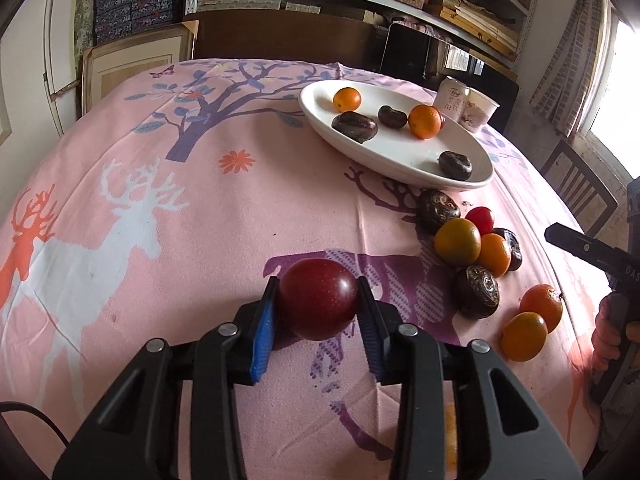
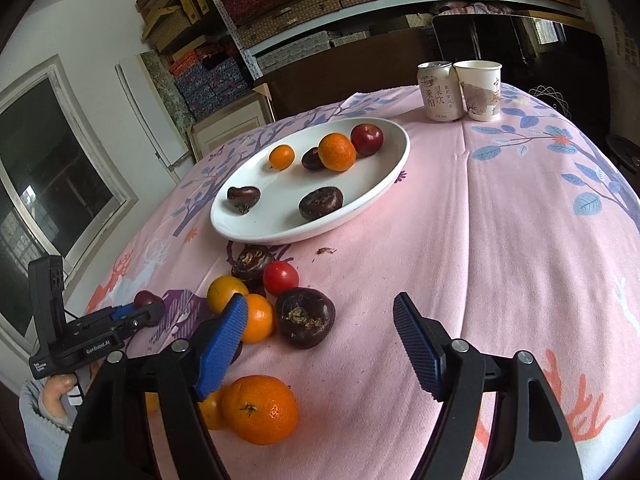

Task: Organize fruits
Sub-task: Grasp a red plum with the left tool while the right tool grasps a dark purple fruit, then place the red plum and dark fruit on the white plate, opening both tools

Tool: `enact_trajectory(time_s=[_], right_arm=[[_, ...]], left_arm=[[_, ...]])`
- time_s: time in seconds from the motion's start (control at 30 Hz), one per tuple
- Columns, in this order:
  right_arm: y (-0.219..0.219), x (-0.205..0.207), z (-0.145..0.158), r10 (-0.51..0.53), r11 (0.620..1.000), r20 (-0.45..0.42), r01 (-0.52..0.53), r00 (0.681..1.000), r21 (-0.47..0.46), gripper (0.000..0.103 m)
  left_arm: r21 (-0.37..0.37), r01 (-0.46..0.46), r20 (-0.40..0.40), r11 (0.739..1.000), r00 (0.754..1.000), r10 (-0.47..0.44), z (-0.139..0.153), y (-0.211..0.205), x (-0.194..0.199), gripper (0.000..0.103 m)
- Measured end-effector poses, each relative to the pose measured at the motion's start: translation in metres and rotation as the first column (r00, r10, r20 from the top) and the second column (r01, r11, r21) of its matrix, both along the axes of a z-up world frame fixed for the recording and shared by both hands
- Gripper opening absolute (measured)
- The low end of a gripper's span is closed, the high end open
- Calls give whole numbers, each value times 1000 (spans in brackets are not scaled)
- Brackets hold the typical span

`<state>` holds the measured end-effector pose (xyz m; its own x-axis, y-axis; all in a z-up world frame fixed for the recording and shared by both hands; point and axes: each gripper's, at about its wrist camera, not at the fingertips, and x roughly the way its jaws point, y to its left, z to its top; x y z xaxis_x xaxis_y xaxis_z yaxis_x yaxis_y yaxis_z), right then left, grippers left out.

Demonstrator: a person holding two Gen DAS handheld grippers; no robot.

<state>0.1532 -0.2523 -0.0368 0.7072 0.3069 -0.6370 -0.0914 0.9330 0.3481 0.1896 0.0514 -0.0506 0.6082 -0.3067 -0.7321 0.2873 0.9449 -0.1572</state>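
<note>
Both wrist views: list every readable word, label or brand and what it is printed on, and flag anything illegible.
"GenRobot.AI": side of the left gripper, seen in the right wrist view.
"DAS": partial lettering, cut off, on the right gripper body at the left wrist view's right edge.
"莱阳" and "梨饮": large characters on the can; its smaller print is too small to read.
"中": on the paper cup; the rest is cut off.
White sticker on the left gripper's rear: too small to read.

one plate [image 2: 394, 160], two cups [image 2: 460, 90] (touching).

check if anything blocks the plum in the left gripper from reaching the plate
Nothing visible does. The plum sits between the left gripper fingers, and only bare cloth lies toward the plate; the loose fruit pile lies off to the right.
</note>
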Motion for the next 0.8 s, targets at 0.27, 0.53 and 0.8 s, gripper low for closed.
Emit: enact_trajectory(time_s=[0.27,0.53,0.8], right_arm=[[26,12,-19,73,993,-88,-80,993,-81,49],[42,29,-22,88,981,-102,-104,991,-163,44],[36,19,-12,89,982,-56,-97,994,-159,42]], left_arm=[[23,36,-17,999,999,-36,-3,-10,1,37],[22,35,-34,999,999,-34,-6,-11,5,37],[-17,82,13,996,997,-82,1,-17,-2,37]])
